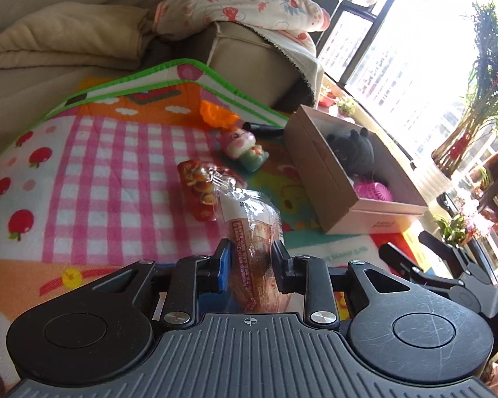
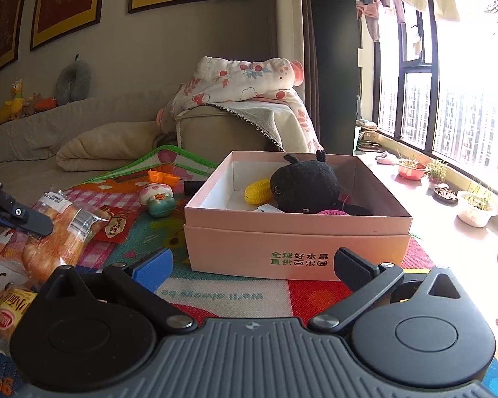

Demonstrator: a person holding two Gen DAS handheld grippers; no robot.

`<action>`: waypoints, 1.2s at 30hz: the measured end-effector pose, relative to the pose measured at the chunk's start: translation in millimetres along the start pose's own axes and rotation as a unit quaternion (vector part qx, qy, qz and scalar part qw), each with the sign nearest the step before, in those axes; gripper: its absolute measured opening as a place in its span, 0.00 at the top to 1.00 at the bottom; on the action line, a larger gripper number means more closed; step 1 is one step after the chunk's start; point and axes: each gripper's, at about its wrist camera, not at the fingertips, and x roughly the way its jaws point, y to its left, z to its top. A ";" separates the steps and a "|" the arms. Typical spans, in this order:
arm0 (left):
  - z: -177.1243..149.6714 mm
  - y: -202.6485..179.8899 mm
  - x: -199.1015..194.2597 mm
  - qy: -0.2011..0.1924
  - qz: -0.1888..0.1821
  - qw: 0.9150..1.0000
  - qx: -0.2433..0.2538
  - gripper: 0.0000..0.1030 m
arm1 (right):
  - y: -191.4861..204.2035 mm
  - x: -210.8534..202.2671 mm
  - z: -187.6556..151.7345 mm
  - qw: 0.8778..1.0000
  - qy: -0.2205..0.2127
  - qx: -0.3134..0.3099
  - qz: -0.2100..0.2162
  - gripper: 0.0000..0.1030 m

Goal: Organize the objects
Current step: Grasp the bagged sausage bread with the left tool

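Between left fingers [image 1: 250, 258]: clear-wrapped bread pack [image 1: 252, 232], clamped; right fingers [image 2: 252, 265] spread, empty.

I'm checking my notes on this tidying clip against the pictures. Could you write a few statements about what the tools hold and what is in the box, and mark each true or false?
1. The left tool grips a clear bag of bread. True.
2. The right tool holds the red packet. False: its jaws stand wide open with nothing between them, and the red packet lies on the mat.
3. A black plush toy sits inside the pink box. True.
4. The box has its lid shut. False: it is open on top, with a yellow toy showing beside the plush.
5. The orange toy is in the box. False: it lies on the mat behind it.
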 end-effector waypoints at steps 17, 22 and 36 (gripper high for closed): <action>-13.1 5.6 36.4 -0.013 -0.002 0.999 -0.044 0.59 | 2.8 15.8 2.7 0.998 0.058 -0.010 -0.008 0.00; -29.6 22.3 -11.0 -0.076 0.025 0.996 -0.050 0.60 | 8.1 -9.2 4.0 0.995 0.084 0.013 0.052 0.00; -64.6 28.8 -76.6 -0.148 0.045 0.984 -0.086 0.60 | 149.4 -46.4 -23.7 0.957 0.111 -0.219 0.157 0.00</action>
